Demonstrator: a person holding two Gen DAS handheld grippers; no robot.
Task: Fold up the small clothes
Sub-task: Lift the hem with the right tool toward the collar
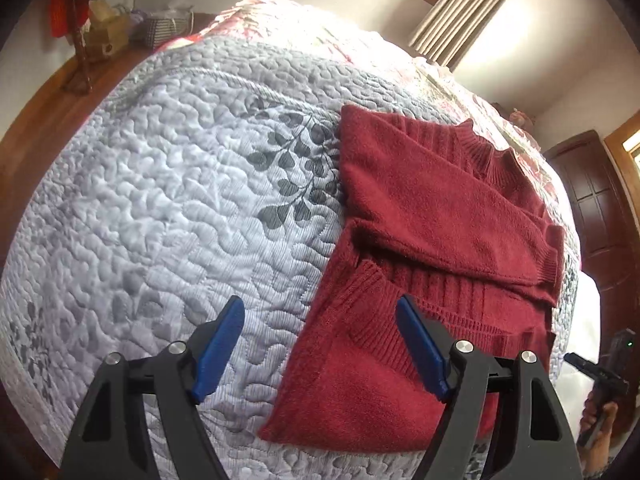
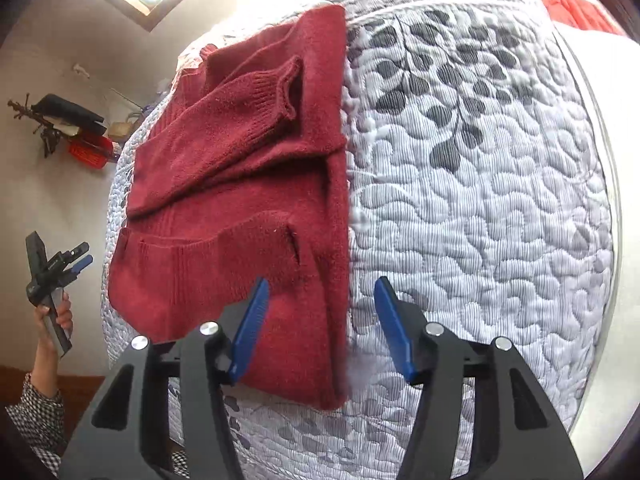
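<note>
Red sweater point(image 1: 420, 264) lies flat on the quilted bed point(image 1: 160, 200), sides and both sleeves already folded in across the body, making a long narrow strip. Collar at far end, hem at near end. Left gripper point(image 1: 320, 348) hovers over the hem's left corner, fingers spread wide, empty. Right gripper point(image 2: 320, 324) hovers over the hem's right edge, fingers apart, empty. Judged remaining: grip the hem and fold near end up toward collar.

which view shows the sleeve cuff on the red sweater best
The right wrist view. There the ribbed cuff lies near the top, its open end turned toward the camera on the sweater. In the left wrist view the same cuff appears only side-on at the sweater's right edge.
</note>
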